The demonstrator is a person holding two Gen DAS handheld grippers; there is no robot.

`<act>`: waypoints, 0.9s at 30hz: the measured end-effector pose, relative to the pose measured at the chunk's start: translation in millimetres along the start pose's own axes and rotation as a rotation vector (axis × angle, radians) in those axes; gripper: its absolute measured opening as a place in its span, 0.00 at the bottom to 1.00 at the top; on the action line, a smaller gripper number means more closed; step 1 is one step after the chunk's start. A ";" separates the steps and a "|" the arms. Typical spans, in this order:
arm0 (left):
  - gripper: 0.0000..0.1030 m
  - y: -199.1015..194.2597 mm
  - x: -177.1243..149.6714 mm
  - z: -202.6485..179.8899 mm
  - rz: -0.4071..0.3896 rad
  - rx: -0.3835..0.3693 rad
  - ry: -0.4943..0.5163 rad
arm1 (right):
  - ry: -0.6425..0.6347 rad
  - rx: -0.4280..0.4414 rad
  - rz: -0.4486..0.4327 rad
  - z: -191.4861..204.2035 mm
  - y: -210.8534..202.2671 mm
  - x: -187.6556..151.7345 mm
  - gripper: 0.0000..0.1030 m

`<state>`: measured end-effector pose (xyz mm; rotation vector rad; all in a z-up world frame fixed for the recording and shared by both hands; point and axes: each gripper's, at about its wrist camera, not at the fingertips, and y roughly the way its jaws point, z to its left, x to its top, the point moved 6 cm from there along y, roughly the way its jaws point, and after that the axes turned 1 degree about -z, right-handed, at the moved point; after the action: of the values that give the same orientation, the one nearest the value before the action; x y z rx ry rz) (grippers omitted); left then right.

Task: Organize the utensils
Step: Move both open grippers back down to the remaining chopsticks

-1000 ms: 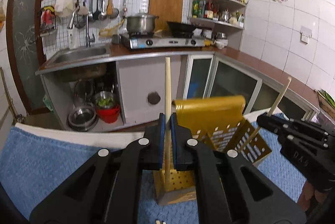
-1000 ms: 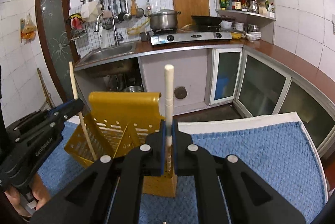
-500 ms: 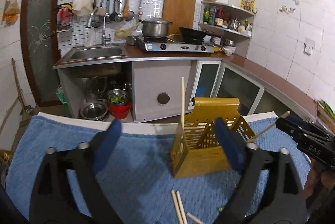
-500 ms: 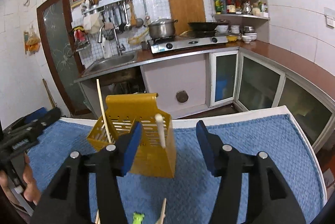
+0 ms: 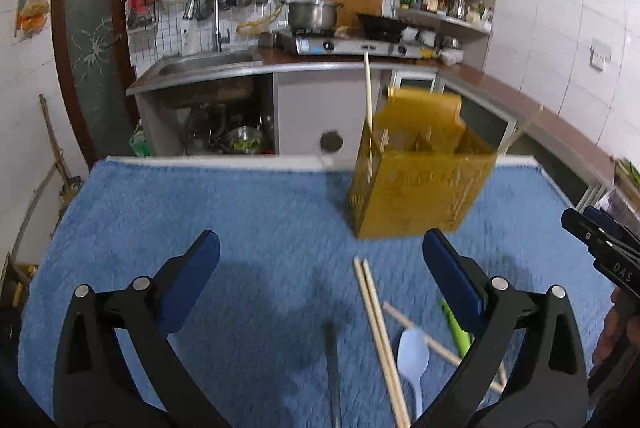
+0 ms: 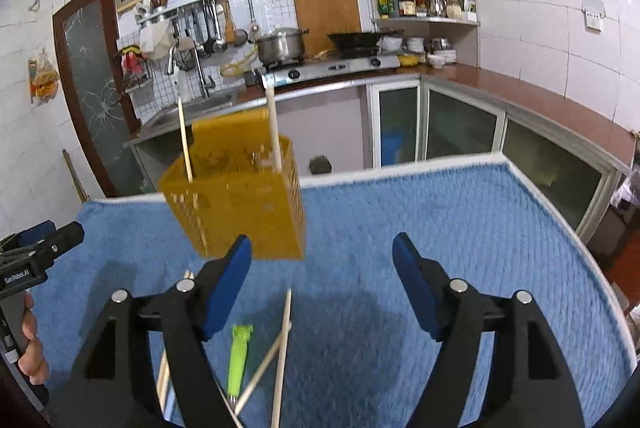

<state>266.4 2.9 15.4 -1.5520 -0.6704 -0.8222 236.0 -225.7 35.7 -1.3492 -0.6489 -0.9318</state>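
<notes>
A yellow perforated utensil holder [image 5: 416, 188] stands on the blue towel [image 5: 200, 212]; it also shows in the right wrist view [image 6: 240, 204]. One chopstick [image 5: 368, 96] stands in it on the left side, and a white chopstick [image 6: 273, 132] stands on the right side. My left gripper [image 5: 320, 268] is open and empty, back from the holder. My right gripper [image 6: 322, 276] is open and empty. Loose chopsticks [image 5: 380, 340], a white spoon [image 5: 414, 356] and a green-handled utensil [image 6: 239, 356] lie on the towel in front.
The towel covers a table whose far edge [image 5: 220, 161] faces a kitchen counter with a sink [image 5: 200, 64] and a stove [image 5: 340, 44]. The other gripper shows at the right edge of the left wrist view [image 5: 600, 248].
Both grippers held a chopstick upright over the holder, then opened and let go. Both have pulled back and up; the chopsticks now stand in the holder.
</notes>
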 end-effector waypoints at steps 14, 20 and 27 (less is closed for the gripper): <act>0.95 47.7 -65.8 -8.5 0.146 0.013 0.025 | -0.108 -0.051 0.114 13.2 37.9 -72.5 0.70; 0.94 53.7 -71.3 -24.7 0.217 -0.050 0.027 | -0.170 -0.049 0.225 22.4 56.0 -92.4 0.58; 0.51 59.4 -79.6 -39.5 0.266 -0.060 0.053 | -0.143 -0.018 0.305 23.4 66.9 -103.4 0.41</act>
<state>262.2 -41.8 -81.6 -1.6260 -0.3928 -0.6846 243.7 -185.8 -82.9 -1.4919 -0.5236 -0.6012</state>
